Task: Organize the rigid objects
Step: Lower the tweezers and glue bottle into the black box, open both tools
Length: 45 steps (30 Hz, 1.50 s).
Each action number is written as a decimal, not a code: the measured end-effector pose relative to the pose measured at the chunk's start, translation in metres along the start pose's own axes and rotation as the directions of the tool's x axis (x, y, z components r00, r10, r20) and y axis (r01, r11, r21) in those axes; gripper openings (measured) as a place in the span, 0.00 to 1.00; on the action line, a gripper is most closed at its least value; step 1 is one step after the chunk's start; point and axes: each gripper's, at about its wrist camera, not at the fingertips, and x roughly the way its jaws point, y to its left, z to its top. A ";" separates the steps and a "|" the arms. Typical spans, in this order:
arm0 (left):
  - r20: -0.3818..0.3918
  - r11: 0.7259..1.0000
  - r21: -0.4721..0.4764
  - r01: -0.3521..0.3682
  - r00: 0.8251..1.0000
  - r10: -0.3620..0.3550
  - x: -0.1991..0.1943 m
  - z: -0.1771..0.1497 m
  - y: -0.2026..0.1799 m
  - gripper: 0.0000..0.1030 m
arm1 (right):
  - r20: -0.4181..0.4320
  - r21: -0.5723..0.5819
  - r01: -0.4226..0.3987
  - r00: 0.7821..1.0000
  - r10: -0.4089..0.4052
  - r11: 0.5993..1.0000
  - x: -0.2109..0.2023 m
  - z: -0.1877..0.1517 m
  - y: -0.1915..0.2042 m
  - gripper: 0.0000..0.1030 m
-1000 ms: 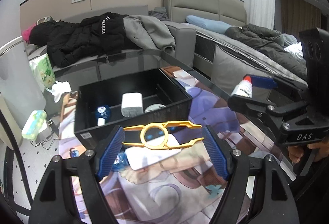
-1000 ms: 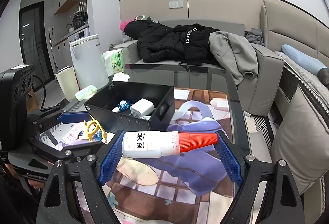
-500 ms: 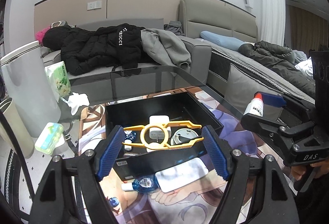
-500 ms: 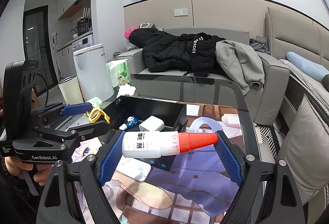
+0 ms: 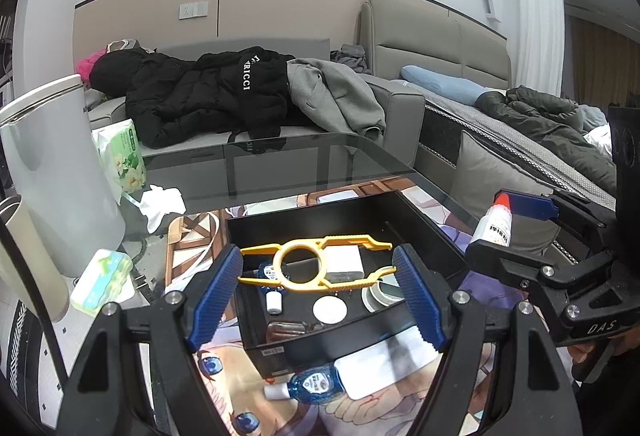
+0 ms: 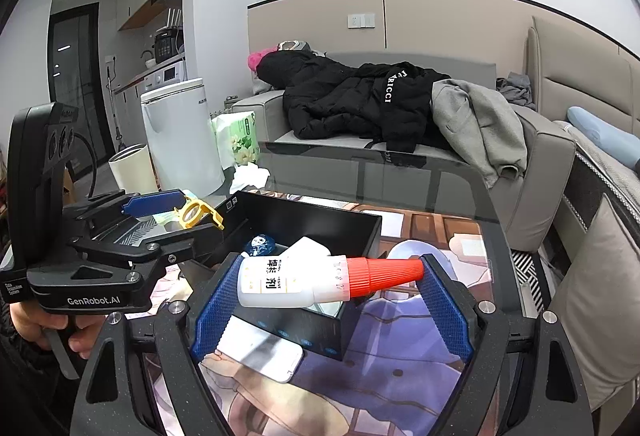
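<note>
My left gripper (image 5: 318,268) is shut on a yellow plastic ring tool (image 5: 316,266) and holds it above the near part of the black box (image 5: 420,211). My right gripper (image 6: 326,280) is shut on a white glue bottle with a red cap (image 6: 320,278), held crosswise above the box's near right corner (image 6: 324,332). The box holds a white charger (image 5: 344,262), a blue round item (image 5: 267,271), a white disc (image 5: 330,310) and a tape roll (image 5: 378,294). The right gripper with the bottle also shows in the left wrist view (image 5: 496,224); the left gripper also shows in the right wrist view (image 6: 176,213).
A blue correction tape (image 5: 316,384) and a white flat case (image 5: 384,364) lie on the printed mat in front of the box. A white bin (image 5: 52,171), tissue packs (image 5: 120,151) and a crumpled tissue (image 5: 162,203) stand left. A sofa with coats (image 5: 224,95) lies beyond the glass table edge.
Both grippers have moved forward and up, over the black box, carrying the yellow tool and the glue bottle. Both grips are unchanged.
</note>
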 end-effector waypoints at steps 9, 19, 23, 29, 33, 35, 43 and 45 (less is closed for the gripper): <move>0.000 1.000 -0.015 0.007 1.000 -0.007 0.016 0.000 0.016 0.75 | -0.022 -0.016 -0.011 1.000 0.010 1.000 0.028 0.006 0.007 0.85; -0.014 0.999 -0.035 0.021 1.000 -0.021 0.034 0.000 0.024 0.75 | -0.060 -0.055 -0.025 0.998 0.022 0.998 0.055 0.006 0.011 0.85; -0.018 0.999 -0.037 0.026 0.999 -0.026 0.040 0.000 0.025 0.75 | -0.070 -0.076 -0.018 0.997 0.013 0.997 0.063 0.007 0.011 0.85; -0.015 0.999 -0.044 0.028 0.999 -0.029 0.045 0.001 0.027 0.75 | -0.089 -0.112 -0.012 0.996 0.002 0.994 0.077 0.005 0.012 0.85; -0.007 0.998 -0.051 0.036 0.999 -0.036 0.047 0.003 0.029 0.75 | -0.095 -0.136 -0.010 0.995 -0.003 0.991 0.084 0.005 0.014 0.85; -0.005 0.998 -0.056 0.039 0.999 -0.039 0.047 0.003 0.029 0.75 | -0.093 -0.152 -0.005 0.996 -0.010 0.988 0.086 0.005 0.015 0.85; 0.001 0.997 -0.056 0.050 0.999 -0.050 0.050 0.005 0.027 0.75 | -0.078 -0.196 0.008 0.997 -0.024 0.980 0.093 0.008 0.020 0.85; -0.002 0.997 -0.055 0.052 0.999 -0.052 0.051 0.005 0.026 0.75 | -0.078 -0.200 0.004 0.997 -0.020 0.980 0.094 0.009 0.021 0.85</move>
